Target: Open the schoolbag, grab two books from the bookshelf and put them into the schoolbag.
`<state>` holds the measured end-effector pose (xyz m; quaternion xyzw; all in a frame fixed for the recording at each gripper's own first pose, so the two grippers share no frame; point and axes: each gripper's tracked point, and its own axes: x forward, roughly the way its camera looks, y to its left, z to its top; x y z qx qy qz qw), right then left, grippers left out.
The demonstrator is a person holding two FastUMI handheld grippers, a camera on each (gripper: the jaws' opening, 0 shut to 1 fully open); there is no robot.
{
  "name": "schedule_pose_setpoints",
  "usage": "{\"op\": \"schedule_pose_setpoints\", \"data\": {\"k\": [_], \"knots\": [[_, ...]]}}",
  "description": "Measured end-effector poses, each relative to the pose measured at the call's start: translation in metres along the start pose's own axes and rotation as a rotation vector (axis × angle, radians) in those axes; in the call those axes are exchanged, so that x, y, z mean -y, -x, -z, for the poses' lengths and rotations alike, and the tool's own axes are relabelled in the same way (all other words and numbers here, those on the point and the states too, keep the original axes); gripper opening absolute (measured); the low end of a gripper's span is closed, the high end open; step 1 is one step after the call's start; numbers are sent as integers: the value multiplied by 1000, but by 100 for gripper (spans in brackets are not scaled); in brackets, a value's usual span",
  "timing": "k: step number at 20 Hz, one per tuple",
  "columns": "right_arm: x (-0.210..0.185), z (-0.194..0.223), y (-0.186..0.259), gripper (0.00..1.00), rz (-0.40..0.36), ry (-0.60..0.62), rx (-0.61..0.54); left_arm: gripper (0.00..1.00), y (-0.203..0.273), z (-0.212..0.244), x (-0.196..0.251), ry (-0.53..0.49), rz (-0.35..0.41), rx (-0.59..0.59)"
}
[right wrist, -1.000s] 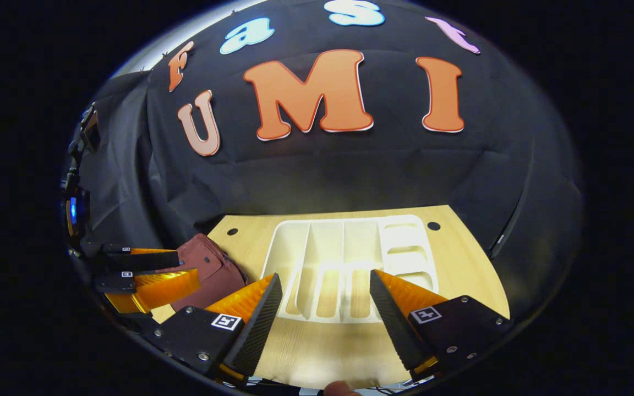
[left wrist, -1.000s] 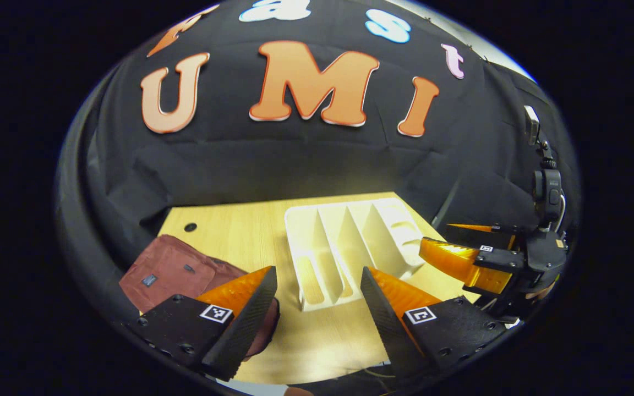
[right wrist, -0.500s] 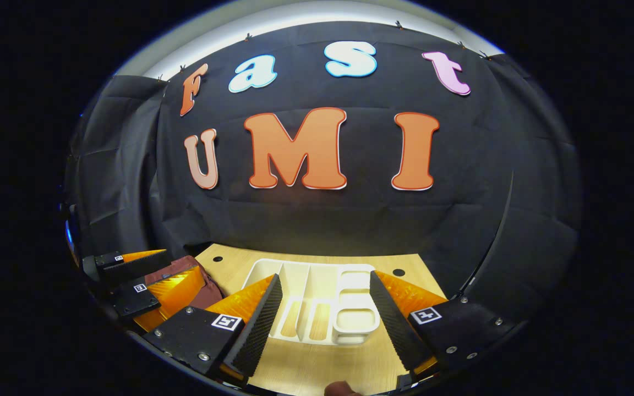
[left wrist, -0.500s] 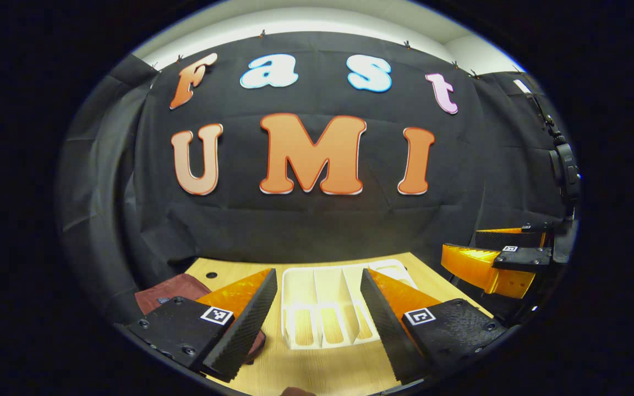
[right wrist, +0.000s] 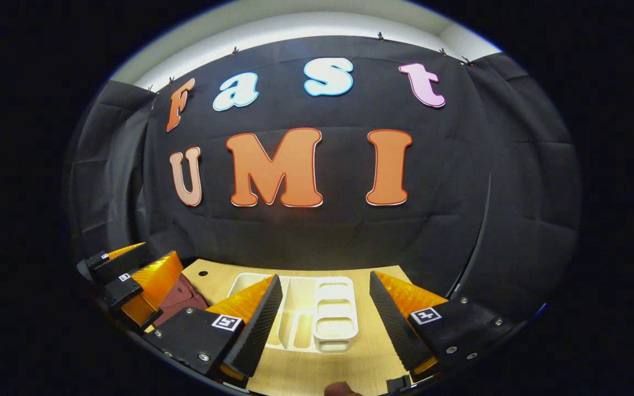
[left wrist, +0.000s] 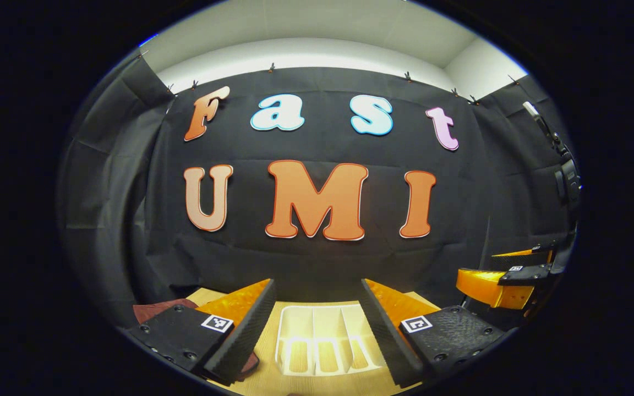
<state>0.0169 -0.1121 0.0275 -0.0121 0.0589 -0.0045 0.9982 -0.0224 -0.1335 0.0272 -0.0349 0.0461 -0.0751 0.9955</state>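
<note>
A: Both cameras are tilting upward compared with a second ago; the wooden table is sinking to the bottom of each view and the booth's black wall is taking most of the picture.

B: Item one, left gripper?

A: Fingers are standing wide apart, holding nothing, hovering above the table. It is also appearing at the left edge of the right gripper view, jaws parted there too.

B: Item two, right gripper?

A: Likewise spread wide and carrying nothing. In the left gripper view it is sitting at the far right, well apart from the left one.

B: Item three, bookshelf?

A: White plastic rack with upright dividers, lying on the table, showing between the left gripper's fingers. I am seeing no books in its slots. In the right gripper view it is lying between that gripper's fingers as well.

B: Item four, schoolbag?

A: Dark red fabric bag, resting on the table to the left of the bookshelf, near it. Whether it is open, I cannot tell. In the left gripper view it is peeking out behind the left finger.
</note>
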Motion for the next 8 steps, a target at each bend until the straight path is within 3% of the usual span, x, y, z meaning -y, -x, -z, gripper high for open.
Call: {"op": "schedule_pose_setpoints", "data": {"k": [1,8], "knots": [[0,3,0,95,2,7,-2,94,1,2,1,7,-1,1],[-12,26,-1,95,-20,6,-31,94,3,14,0,-15,-12,4]]}}
